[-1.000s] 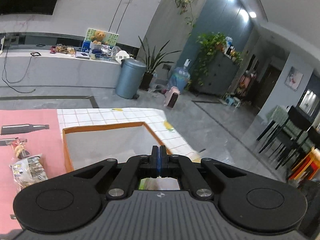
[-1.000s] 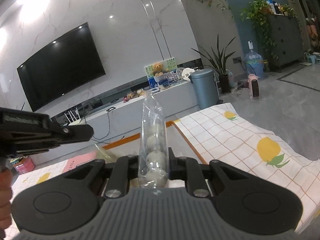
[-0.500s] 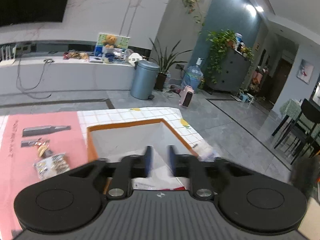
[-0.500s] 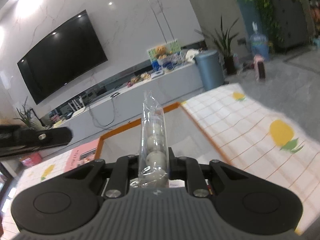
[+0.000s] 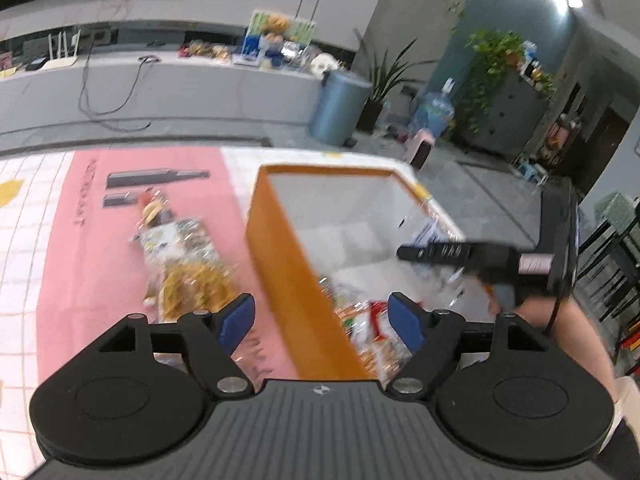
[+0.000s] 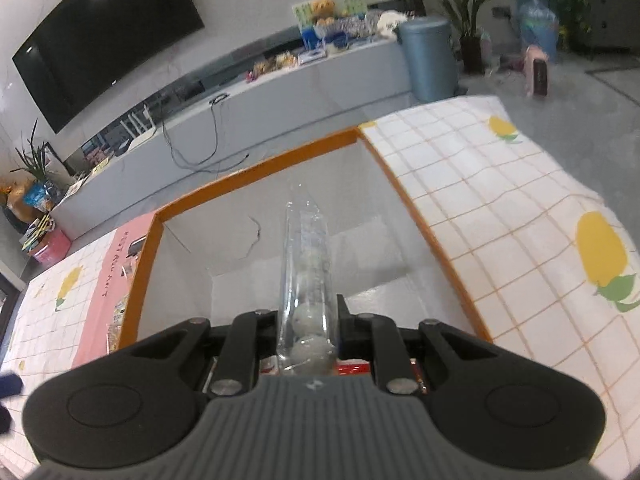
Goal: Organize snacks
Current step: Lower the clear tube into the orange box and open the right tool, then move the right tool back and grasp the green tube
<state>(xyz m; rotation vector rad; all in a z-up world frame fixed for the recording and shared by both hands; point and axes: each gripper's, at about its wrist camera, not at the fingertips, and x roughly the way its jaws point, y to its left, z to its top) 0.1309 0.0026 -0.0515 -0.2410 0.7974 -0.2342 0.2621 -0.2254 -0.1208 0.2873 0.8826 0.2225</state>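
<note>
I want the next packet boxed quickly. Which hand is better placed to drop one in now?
Right: the right gripper grips the clear packet of balls over the orange box. The left gripper is open, empty.

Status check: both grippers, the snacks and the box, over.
Left gripper open, jaws just opened, nothing gripped. Right gripper shut on clear pack of white balls, over orange-rimmed box. Snack bags remain on pink mat. Nothing blocking.
</note>
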